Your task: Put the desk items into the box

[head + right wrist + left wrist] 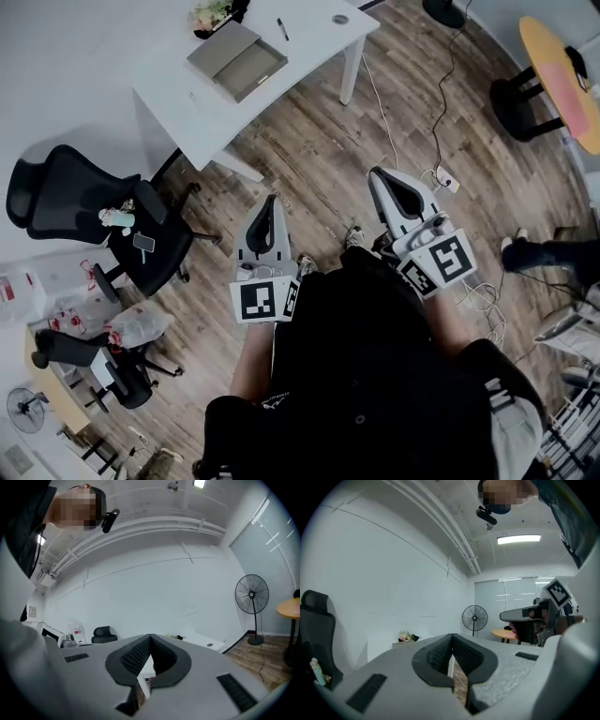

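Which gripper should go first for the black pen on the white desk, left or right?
Left, narrowly. Both grippers are shut, empty and well short of the white desk. The left gripper points roughly at the black pen; the right gripper sits off to the side over the wooden floor.

- The left gripper (272,202) has a pale grey shell that tapers toward the tip, and black ribbed pads (440,656) line its jaws.
- Its cube (265,300) is white with black square markers.
- The right gripper (379,175) has the same grey shell, a black ribbed lining (136,658), and dark rectangular slots on the jaw faces.
- Its marker cube (441,262) carries the same black-on-white pattern.
- The person wears a black top (356,375), and white stripes (499,397) cross the dark cloth at one side.
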`<state>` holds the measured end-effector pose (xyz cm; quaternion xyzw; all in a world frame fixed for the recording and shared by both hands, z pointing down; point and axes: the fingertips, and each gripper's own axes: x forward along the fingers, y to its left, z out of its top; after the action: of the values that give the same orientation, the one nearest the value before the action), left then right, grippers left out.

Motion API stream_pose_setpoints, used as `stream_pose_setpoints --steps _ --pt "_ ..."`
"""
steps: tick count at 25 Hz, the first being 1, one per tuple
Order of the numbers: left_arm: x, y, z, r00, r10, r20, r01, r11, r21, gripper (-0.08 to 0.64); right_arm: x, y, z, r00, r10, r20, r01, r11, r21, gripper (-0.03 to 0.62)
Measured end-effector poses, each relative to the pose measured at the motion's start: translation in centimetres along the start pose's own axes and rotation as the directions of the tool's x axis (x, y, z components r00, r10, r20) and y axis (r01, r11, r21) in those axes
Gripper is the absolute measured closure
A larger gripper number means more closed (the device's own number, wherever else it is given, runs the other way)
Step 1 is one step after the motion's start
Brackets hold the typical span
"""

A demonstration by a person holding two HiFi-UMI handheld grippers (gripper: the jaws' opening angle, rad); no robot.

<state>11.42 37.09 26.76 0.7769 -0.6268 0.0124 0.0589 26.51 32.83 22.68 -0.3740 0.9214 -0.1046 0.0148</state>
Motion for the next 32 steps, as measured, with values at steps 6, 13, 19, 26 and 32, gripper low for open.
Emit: stream_pose_setpoints --steps 6,13,19,26,32 --pt "3.9 -3.5 0.3 0.999 0.040 0.006 -0.040 0.999 0.022 0.552 -0.7 -5.2 1.2 0.999 0.042 0.014 -0.042 0.999 0.014 0.594" --pt "7.6 -7.8 -0.6 0.999 0.039 0.002 -0.039 0.999 0.022 0.552 -2.7 -10.9 1.6 0.999 0.034 0.019 -0.034 0.999 0.014 0.594" --pt "10.8 -8.6 -0.4 1.000 0.001 -0.006 0.000 0.999 0.033 0.552 -3.2 -14.2 1.6 0.999 -0.032 0.028 0.031 0.998 0.046 0.594" --pt "15.5 -8.0 -1.3 0.995 -0.098 -0.019 0.098 0.995 0.014 0.552 -2.0 -17.1 1.4 0.991 -0.133 0.032 0.131 0.990 0.047 0.594" --pt "22.0 -6.1 -0.7 0.981 -0.195 -0.004 0.195 0.981 0.005 0.552 1.9 -20.0 2.0 0.975 -0.222 0.022 0.220 0.974 0.045 0.594"
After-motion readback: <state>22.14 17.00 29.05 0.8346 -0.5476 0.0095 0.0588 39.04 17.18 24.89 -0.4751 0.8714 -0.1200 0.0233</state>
